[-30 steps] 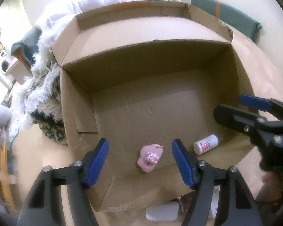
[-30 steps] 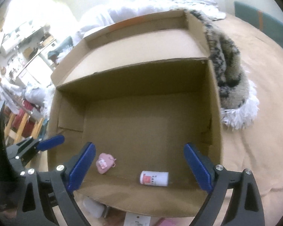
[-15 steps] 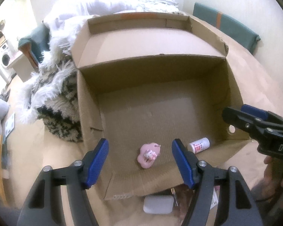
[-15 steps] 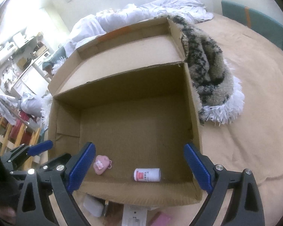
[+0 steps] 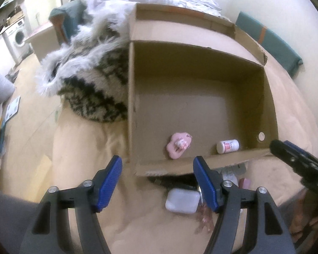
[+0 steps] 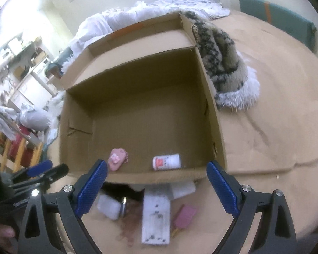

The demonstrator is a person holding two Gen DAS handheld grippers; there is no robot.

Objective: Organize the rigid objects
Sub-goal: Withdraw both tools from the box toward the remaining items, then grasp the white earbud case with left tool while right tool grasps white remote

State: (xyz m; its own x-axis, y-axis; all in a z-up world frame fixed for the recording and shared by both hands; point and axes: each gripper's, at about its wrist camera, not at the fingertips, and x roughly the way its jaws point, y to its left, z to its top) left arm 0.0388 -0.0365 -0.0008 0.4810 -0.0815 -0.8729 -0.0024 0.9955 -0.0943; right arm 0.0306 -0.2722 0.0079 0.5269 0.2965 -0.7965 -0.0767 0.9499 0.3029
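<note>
**Rigid objects: two boxed, rest waiting at near wall**

Rigid objects split in two groups. Inside cardboard box (image 6: 142, 114): pink charm (image 6: 117, 159) and white bottle (image 6: 166, 162), both lying on the floor by the near wall, apart from each other. Outside, on the bed cover just near of the box: white rounded case (image 5: 182, 200), white flat board (image 6: 155, 218), pink rectangular piece (image 6: 184, 213), plus something dark under the box's near flap, too blurred to name.

Left gripper (image 5: 158, 187) empty, jaws apart, hovering over the cover near the white case. Right gripper (image 6: 156, 187) empty too, jaws wide apart, above the outside pile; white board sits between its fingers in view.

Step, as judged: between placements, reaching for the next piece; task looks early to midway. Next move calls for dropping one gripper onto a loose item, likely case or board, closing across its narrow side, lifting over the near wall. Board is flat on soft cover, so edge grip may be tricky.
</note>
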